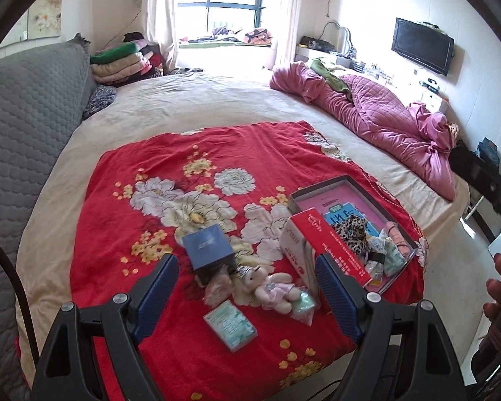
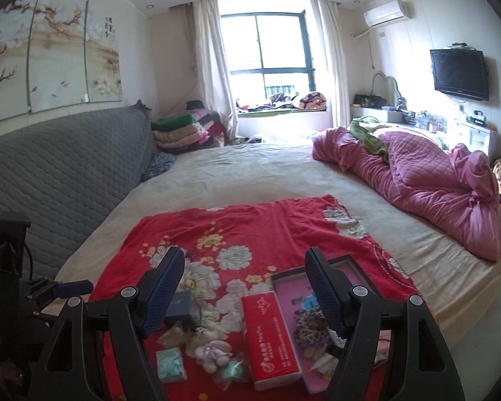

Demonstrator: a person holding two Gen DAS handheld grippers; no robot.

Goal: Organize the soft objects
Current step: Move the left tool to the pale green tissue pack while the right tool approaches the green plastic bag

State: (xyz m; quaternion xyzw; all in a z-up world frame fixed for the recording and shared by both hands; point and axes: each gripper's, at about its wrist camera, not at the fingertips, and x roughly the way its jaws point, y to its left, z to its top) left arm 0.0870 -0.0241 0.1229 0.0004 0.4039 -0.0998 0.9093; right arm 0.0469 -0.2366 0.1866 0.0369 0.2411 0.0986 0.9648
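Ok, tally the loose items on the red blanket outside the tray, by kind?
Boxes: 2, dark blue box and red-and-white box
Plush toys: 1, teddy bear
Tissue packs: 1, teal pack
Small clear bags: 2
Total: 6

Daylight floods through a curtained window behind a wide bed with a grey quilted headboard; a television and air conditioner hang on pale walls.
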